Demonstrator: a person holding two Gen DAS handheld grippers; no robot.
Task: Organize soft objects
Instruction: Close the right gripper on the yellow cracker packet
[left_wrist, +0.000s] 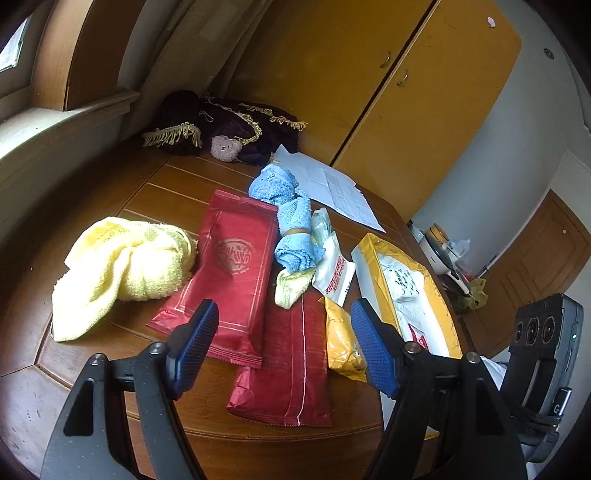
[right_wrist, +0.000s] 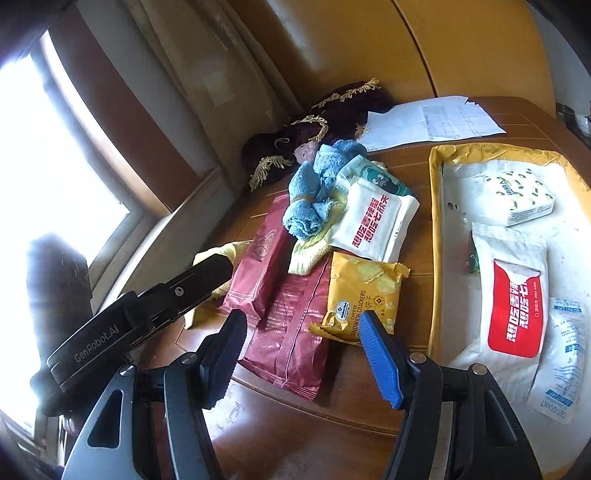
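Left gripper agape over red packet, long axis near-to-far.

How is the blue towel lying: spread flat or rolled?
Rolled: the blue towel forms a bundle cinched by a band, resting on the packets.

Wooden table under towels, red packets, yellow tray.
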